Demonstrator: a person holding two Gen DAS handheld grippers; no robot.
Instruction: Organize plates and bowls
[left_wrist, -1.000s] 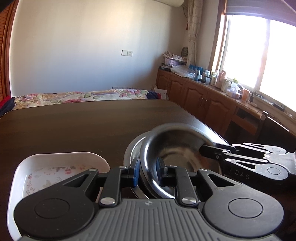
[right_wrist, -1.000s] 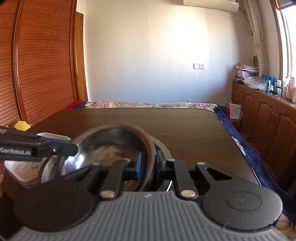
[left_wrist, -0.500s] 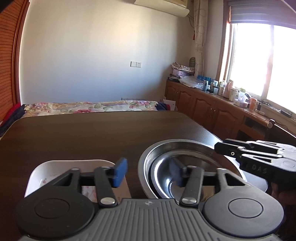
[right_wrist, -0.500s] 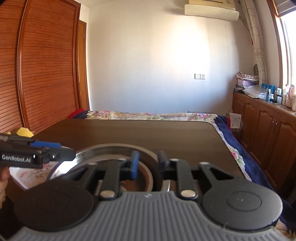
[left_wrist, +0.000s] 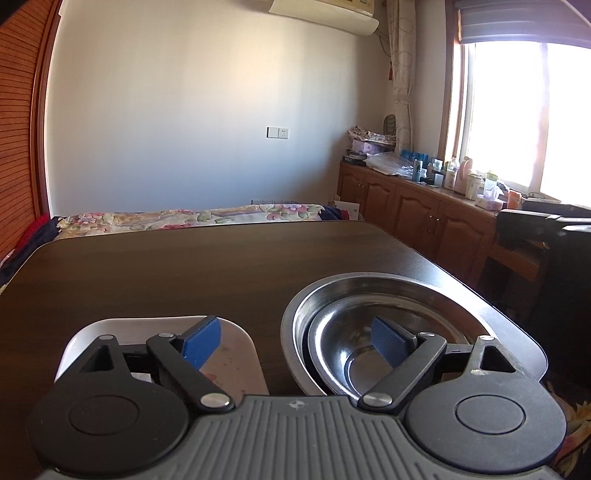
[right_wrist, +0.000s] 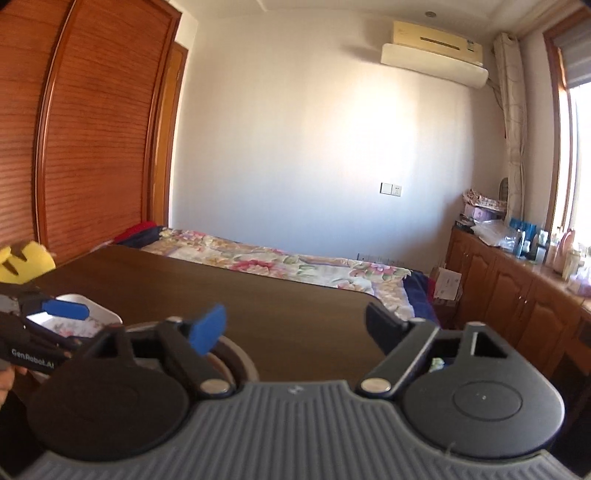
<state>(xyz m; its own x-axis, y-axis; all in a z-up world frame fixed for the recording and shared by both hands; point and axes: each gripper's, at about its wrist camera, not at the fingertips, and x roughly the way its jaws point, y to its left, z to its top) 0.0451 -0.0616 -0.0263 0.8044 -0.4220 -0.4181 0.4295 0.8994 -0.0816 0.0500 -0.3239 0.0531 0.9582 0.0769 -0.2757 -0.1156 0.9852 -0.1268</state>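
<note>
Left wrist view: two shiny metal bowls, one smaller bowl (left_wrist: 354, 354) sitting inside one bigger bowl (left_wrist: 391, 291), near the right front corner of the dark tabletop (left_wrist: 221, 266). One white dish (left_wrist: 236, 343) with a flower print just beside them, toward the left front edge. Left tool (left_wrist: 295, 338) spread wide open, holding nothing, touching nothing. Blue pad (left_wrist: 201, 341) of its left finger over the white dish, blue pad of its right finger over the smaller bowl. Both bowls low and a bit right of the gap between the fingers.

Right wrist view: right tool (right_wrist: 297, 326) also spread wide open, holding nothing, up above the tabletop (right_wrist: 295, 325). Only a curved bit of a bowl rim (right_wrist: 236, 354) peeking out under its left finger. White dish (right_wrist: 92, 314) far left by the front edge, partly hidden by the left tool (right_wrist: 64, 310). Bit of a hand (right_wrist: 7, 380) at the left edge, gripping that tool.
</note>
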